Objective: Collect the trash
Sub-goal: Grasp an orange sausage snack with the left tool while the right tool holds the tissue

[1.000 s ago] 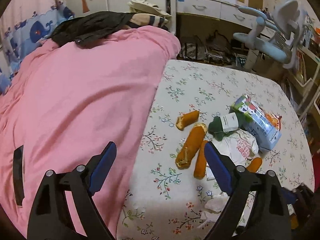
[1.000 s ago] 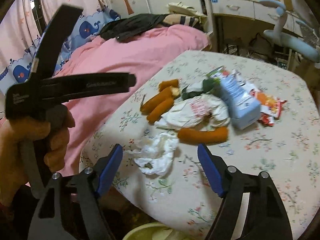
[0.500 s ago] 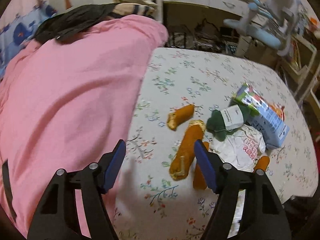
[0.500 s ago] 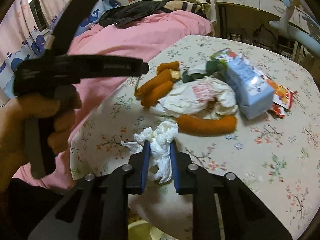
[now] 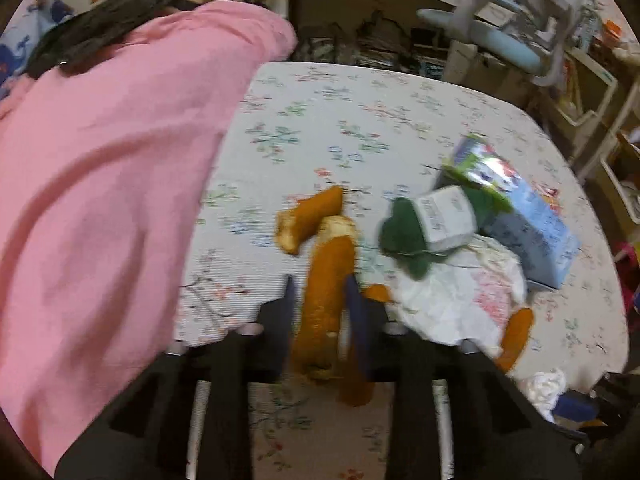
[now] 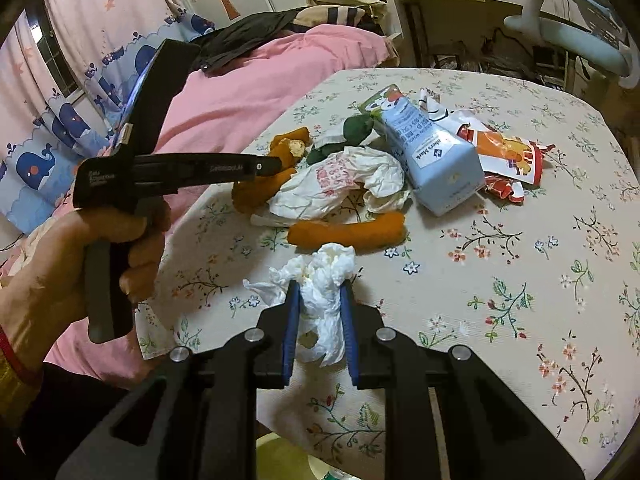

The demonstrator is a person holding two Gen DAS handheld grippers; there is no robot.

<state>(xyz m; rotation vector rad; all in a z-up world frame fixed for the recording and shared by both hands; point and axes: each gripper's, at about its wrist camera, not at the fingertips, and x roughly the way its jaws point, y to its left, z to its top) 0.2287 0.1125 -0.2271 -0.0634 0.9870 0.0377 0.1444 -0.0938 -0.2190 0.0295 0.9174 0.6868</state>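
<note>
Right gripper (image 6: pixel 319 288) clamped on crumpled tissue (image 6: pixel 326 280) at table (image 6: pixel 520 280) edge. Left gripper (image 5: pixel 319 292) jaws closing around long orange stick (image 5: pixel 326 300), which lies between them.

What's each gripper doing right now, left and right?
Left gripper: jaws closing around the long orange stick on the floral table.
Right gripper: shut on the crumpled white tissue.

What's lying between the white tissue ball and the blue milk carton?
In the right wrist view, a long orange stick lies crosswise just past the white tissue. Beyond it comes crumpled white paper, then the blue carton.
</note>
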